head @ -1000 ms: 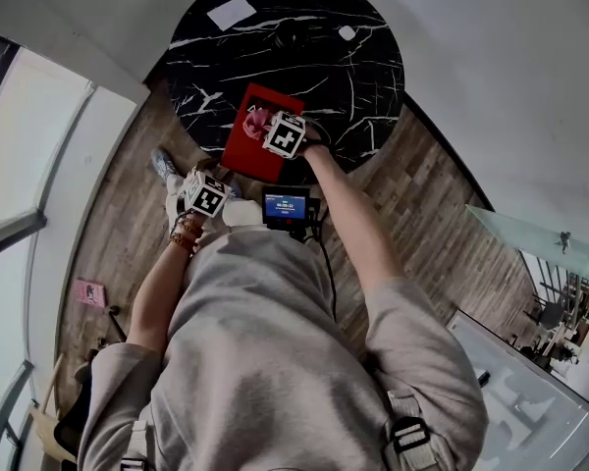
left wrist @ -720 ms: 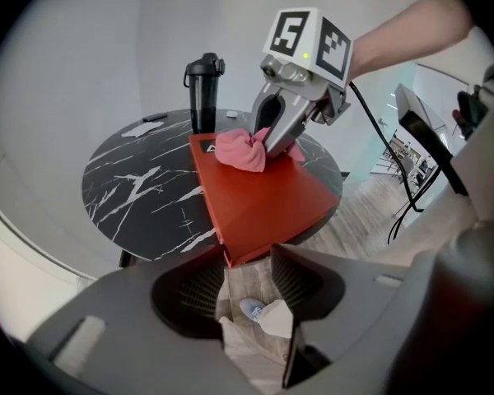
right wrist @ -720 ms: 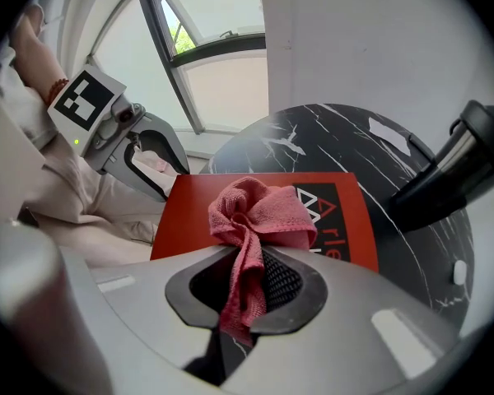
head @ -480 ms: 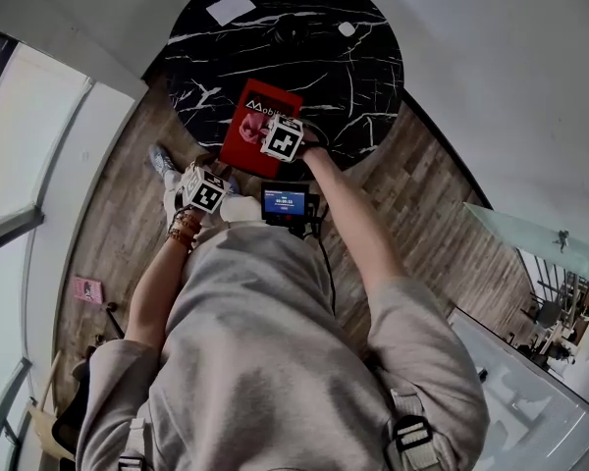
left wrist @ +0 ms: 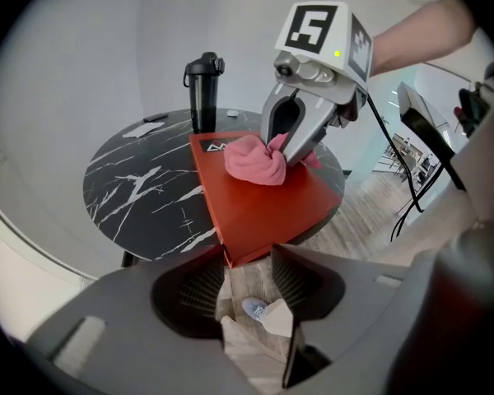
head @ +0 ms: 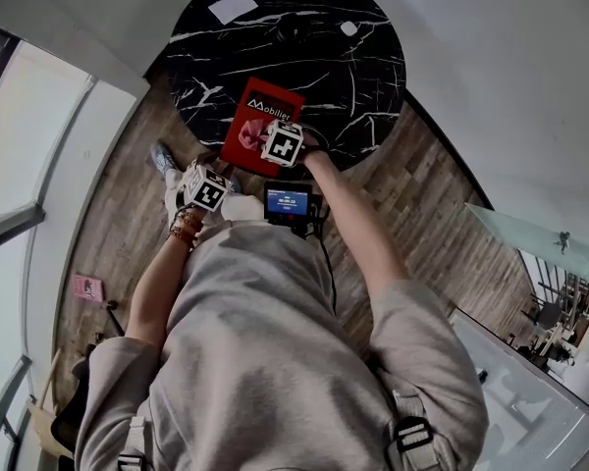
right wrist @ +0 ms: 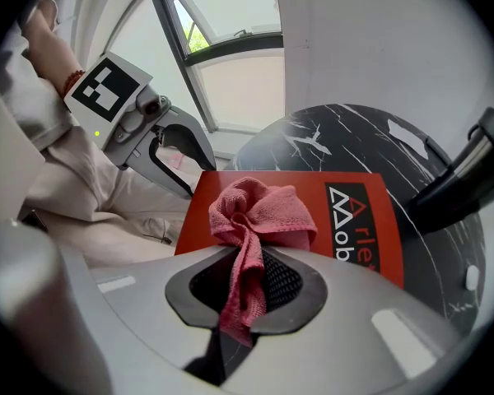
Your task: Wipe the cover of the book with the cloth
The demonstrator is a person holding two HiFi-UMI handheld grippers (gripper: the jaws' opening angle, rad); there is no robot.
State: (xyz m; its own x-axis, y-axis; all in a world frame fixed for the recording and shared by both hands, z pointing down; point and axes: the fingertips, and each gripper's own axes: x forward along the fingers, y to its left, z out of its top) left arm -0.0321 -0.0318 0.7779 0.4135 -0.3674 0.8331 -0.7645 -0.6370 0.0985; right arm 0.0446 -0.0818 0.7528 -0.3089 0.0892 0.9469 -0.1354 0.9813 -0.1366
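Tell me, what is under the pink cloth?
The red book lies under the cloth, on the black table. The bit of cover right beneath the cloth is hidden, so any marks there cannot be seen.

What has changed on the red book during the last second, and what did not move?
The right tool, shut on the pink cloth, dragged it along the cover toward the person, so the white title is now uncovered. The red book stayed in place on the black table. The left tool, open and empty, stayed just off the table's near edge.
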